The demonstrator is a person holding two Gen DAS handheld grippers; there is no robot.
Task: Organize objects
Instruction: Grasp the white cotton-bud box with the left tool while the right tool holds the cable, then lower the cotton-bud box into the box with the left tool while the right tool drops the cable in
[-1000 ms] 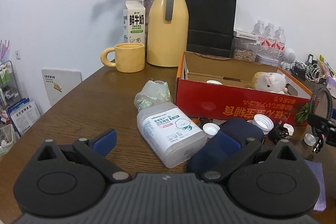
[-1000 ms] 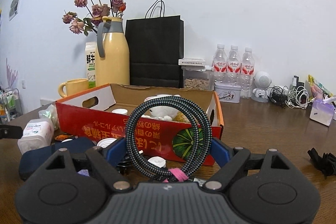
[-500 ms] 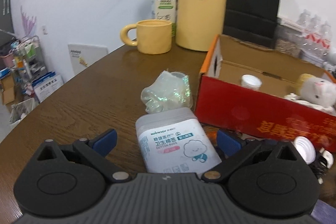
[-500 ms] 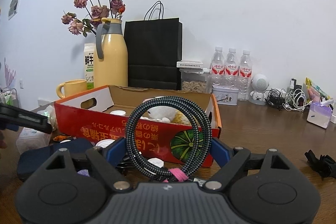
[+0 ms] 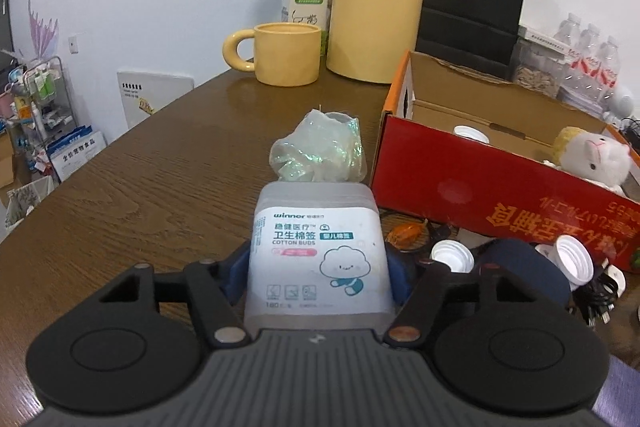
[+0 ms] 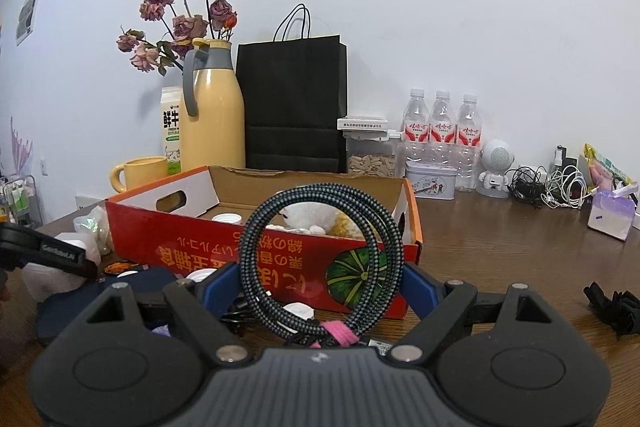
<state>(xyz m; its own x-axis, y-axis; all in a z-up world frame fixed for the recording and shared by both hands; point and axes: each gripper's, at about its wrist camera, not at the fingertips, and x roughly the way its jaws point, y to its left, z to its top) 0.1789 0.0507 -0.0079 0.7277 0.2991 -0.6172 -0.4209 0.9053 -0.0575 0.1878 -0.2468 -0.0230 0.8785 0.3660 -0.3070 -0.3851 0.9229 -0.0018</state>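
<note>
left wrist view: left gripper (image 5: pixel 318 273) pinches the cotton bud box (image 5: pixel 316 251); right gripper (image 6: pixel 320 289) pinches the coiled cable (image 6: pixel 322 259) ahead of it.

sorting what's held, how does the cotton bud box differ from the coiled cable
The cotton bud box is a pale, rigid, labelled block in the left gripper. The coiled cable is a dark braided ring standing upright in the right gripper. Both sit between blue fingers.

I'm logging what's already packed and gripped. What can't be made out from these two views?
- Left wrist: the cotton bud box hides most of both fingers, so contact is unclear.
- Both views: the red box wall hides part of its floor.
- Right wrist: the coiled cable covers the plush toy.
</note>
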